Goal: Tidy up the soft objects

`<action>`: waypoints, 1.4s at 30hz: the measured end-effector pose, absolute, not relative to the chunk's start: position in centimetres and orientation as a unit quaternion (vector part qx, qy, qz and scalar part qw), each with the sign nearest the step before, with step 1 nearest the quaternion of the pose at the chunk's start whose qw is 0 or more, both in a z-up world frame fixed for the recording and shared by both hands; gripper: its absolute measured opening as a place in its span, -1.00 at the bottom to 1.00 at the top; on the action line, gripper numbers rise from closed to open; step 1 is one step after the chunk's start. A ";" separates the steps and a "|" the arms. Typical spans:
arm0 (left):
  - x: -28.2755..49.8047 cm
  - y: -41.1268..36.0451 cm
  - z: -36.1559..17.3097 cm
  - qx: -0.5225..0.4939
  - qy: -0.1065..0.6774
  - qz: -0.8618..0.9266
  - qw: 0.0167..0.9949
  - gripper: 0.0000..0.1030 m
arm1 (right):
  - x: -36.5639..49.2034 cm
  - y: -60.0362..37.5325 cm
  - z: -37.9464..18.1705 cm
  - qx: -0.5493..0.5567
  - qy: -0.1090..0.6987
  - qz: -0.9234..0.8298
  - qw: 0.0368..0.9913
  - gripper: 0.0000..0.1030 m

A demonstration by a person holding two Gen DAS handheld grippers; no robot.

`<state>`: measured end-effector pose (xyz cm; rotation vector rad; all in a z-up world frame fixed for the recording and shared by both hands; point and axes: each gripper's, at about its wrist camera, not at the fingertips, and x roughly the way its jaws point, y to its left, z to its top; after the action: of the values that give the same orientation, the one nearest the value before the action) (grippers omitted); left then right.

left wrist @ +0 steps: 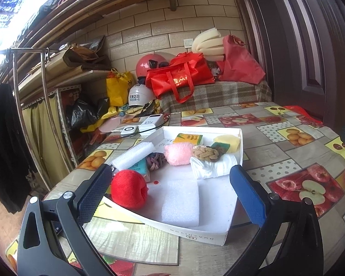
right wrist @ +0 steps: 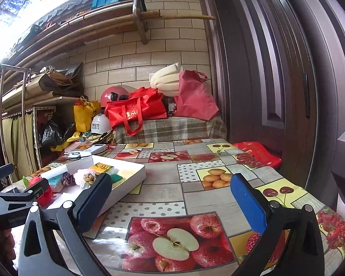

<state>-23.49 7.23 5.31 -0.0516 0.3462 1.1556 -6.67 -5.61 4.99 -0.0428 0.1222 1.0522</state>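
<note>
White foam block [left wrist: 180,203] lies flat in the white tray [left wrist: 202,233], long axis toward the camera; left gripper [left wrist: 170,191] and right gripper [right wrist: 171,197] both spread, empty.

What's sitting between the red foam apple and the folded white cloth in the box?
In the left wrist view, bare white box floor lies between the red foam apple and the folded white cloth; a white foam block sits just nearer the camera.

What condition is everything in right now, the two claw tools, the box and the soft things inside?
Left gripper: open, empty, over the box.
Right gripper: open, empty, above bare tablecloth.
Shallow white cardboard box: lidless, filled.
Red foam apple: inside, at the box's left wall.
White foam block: lying flat.
Folded white cloth: under a beige knotted braid.
</note>
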 end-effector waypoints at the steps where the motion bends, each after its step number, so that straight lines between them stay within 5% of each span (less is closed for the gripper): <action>1: -23.5 7.2 5.4 -0.025 0.162 0.542 0.824 1.00 | -6.7 -5.6 5.0 -0.021 0.057 0.502 0.863 1.00; 42: -23.5 8.2 5.0 -0.059 0.174 0.530 0.828 1.00 | -6.8 -5.6 5.0 -0.018 0.061 0.504 0.862 1.00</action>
<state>-23.51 8.23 5.01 -0.1257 0.3685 1.1260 -6.84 -5.61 5.00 -0.0383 0.1272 1.0563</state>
